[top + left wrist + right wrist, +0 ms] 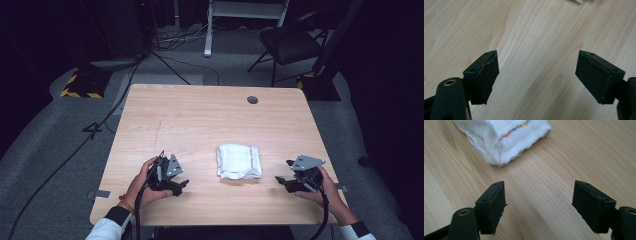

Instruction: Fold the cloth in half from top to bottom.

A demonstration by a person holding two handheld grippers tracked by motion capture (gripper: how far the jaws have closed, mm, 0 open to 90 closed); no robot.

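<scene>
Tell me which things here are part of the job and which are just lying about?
Part of the job:
- folded white cloth
- left claw, open
- right claw, open
- wooden table it lies on

Just lying about:
- black chair behind the table
- cables on the floor

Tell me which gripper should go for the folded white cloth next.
Probably the right. The right gripper stands open, with the folded white cloth just ahead of its jaws. The left gripper, also open, faces mostly bare table, with the cloth barely at the frame edge.
</scene>
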